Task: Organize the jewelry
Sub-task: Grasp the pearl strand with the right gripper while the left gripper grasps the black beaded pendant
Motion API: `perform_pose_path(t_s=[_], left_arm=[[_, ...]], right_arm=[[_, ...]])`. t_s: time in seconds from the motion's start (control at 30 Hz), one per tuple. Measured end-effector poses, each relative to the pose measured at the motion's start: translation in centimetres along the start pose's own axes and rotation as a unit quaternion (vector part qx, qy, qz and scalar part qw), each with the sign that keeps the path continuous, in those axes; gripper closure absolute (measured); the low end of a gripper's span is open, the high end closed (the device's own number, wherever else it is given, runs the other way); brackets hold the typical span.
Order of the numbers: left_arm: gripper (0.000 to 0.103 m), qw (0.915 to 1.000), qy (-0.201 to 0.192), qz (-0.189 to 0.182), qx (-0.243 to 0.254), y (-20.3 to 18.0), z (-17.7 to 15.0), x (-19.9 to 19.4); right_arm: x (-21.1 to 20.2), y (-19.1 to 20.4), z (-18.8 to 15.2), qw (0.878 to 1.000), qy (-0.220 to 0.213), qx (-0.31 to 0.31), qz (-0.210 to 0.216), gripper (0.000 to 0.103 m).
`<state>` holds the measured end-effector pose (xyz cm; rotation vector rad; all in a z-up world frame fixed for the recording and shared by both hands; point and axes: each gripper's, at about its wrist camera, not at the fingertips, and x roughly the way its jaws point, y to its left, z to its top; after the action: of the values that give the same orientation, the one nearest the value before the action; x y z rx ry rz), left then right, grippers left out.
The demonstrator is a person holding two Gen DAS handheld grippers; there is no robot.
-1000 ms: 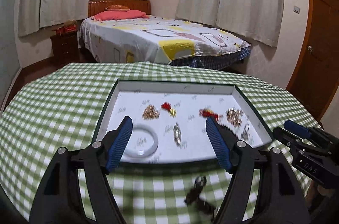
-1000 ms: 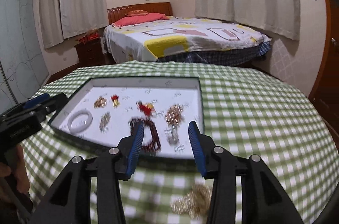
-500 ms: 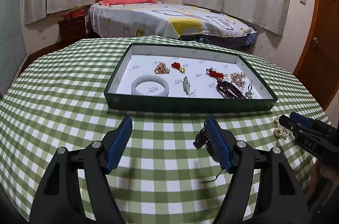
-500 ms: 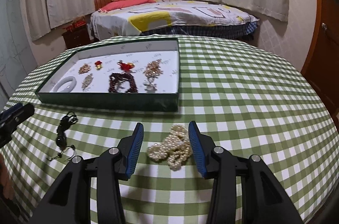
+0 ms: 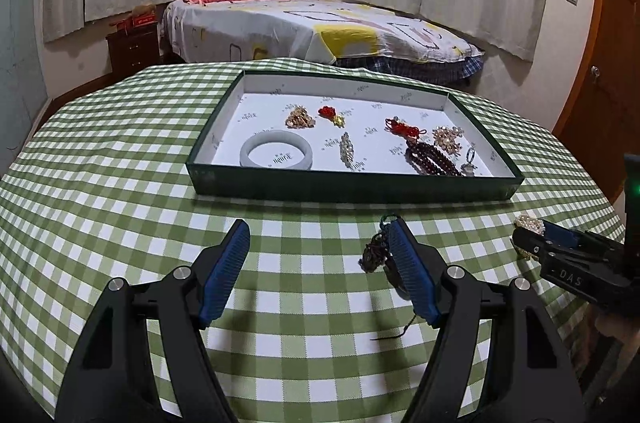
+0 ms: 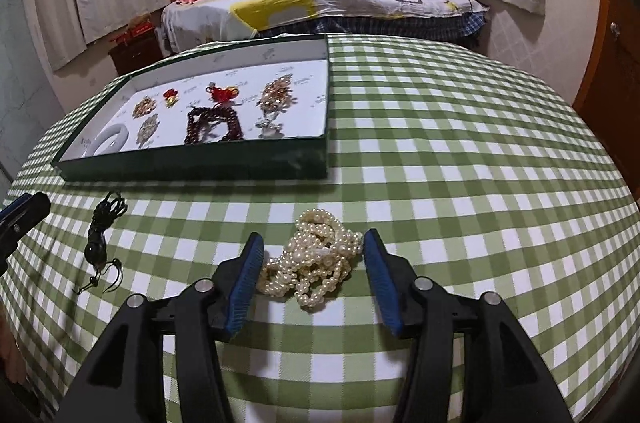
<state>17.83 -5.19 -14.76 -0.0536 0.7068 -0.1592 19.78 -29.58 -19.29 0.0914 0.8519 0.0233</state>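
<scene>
On the checked bench [image 6: 460, 143], the pearl necklace [image 6: 316, 259] lies heaped between the wide jaws of the right gripper [image 6: 312, 279], neither pad clearly touching it. At its 10 o'clock sits the green tray [image 6: 200, 163] with a jade bangle [image 5: 276, 154] and dark red beads [image 6: 214, 123]. The left gripper [image 5: 320, 267], jaws wide, holds nothing; a dark corded pendant [image 5: 378, 255] lies beside its right finger.

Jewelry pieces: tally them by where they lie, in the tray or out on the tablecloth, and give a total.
In the green tray: 8 (jade bangle, gold cluster, red-and-gold charm, slim brooch, red knot, dark red beads, pale gold cluster, silver ring piece)
On the tablecloth: 2 (pearl strand, dark corded pendant)
Total: 10
</scene>
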Motion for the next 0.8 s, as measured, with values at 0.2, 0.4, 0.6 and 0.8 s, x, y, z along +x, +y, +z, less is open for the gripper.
perform_pose_path(t_s=[0.2, 0.4, 0.6, 0.8], left_arm=[[0.033, 0.9999, 0.009, -0.009, 0.006, -0.8, -0.4, 0.3], [0.033, 0.9993, 0.023, -0.021, 0.021, -2.4, -0.7, 1.1], [0.033, 0.9967, 0.066, 0.0, 0.047, -3.9, -1.1, 3.4], [0.05, 0.9962, 0.082, 0.007, 0.027, -2.3, -1.6, 3.6]], right_arm=[[-0.3, 1.5, -0.3, 1.0, 0.001, -0.012, 0.026, 0.077], [-0.4, 2.6, -0.5, 0.999, 0.0, -0.025, 0.039, 0.077], [-0.5, 2.4, -0.4, 0.999, 0.0, -0.022, 0.042, 0.077], [-0.5, 2.3, -0.3, 0.999, 0.0, -0.019, 0.042, 0.077]])
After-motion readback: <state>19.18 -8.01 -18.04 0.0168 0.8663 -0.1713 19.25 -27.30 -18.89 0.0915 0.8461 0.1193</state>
